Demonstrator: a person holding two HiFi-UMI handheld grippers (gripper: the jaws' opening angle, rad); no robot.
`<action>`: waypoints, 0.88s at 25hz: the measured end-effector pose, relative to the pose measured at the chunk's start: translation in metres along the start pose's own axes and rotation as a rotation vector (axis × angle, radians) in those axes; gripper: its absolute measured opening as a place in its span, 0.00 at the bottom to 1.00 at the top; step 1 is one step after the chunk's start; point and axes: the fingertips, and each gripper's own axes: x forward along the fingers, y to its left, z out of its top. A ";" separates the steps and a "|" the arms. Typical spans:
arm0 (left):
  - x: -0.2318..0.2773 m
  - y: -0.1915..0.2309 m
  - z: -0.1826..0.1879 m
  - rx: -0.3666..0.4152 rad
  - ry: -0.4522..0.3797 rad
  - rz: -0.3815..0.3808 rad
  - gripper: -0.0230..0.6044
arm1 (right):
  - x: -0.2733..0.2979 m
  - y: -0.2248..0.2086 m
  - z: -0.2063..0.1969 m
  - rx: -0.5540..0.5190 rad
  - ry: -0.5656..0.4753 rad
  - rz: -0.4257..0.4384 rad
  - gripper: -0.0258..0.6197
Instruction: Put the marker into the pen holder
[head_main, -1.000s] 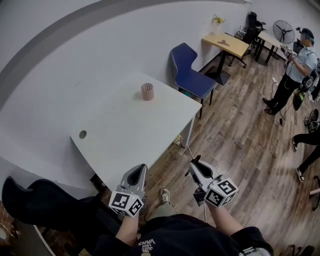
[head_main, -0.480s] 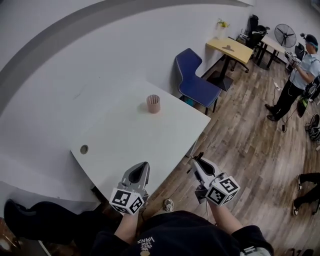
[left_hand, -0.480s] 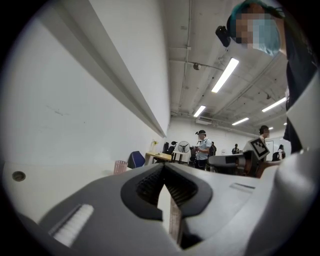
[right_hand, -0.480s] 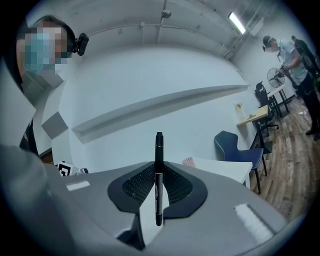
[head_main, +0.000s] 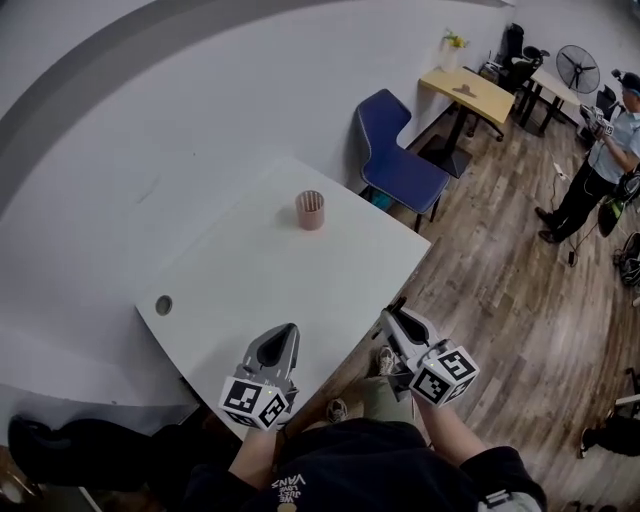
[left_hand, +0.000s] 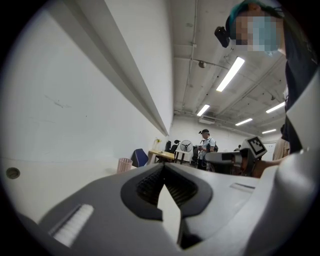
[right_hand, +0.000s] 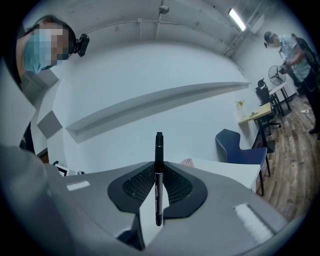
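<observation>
Head view: marker (right_hand: 159, 150) barely discernible inside closed right gripper (head_main: 396, 313).

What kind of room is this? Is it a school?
Probably an office or workroom; I can't rule out a school. There is a white table, a blue chair by the wall, a wooden desk farther off and a standing fan.

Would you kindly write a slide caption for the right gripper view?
Right tongs shut on a black marker, pink pen holder on the white table beyond.
</observation>
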 end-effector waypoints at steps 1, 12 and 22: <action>0.004 0.003 -0.001 -0.002 0.001 0.006 0.12 | 0.007 -0.004 0.001 0.001 0.001 0.004 0.12; 0.052 0.042 0.007 -0.026 -0.028 0.156 0.12 | 0.099 -0.050 0.023 -0.010 0.037 0.145 0.12; 0.088 0.065 0.018 -0.033 -0.048 0.261 0.12 | 0.180 -0.085 0.048 -0.031 0.063 0.236 0.12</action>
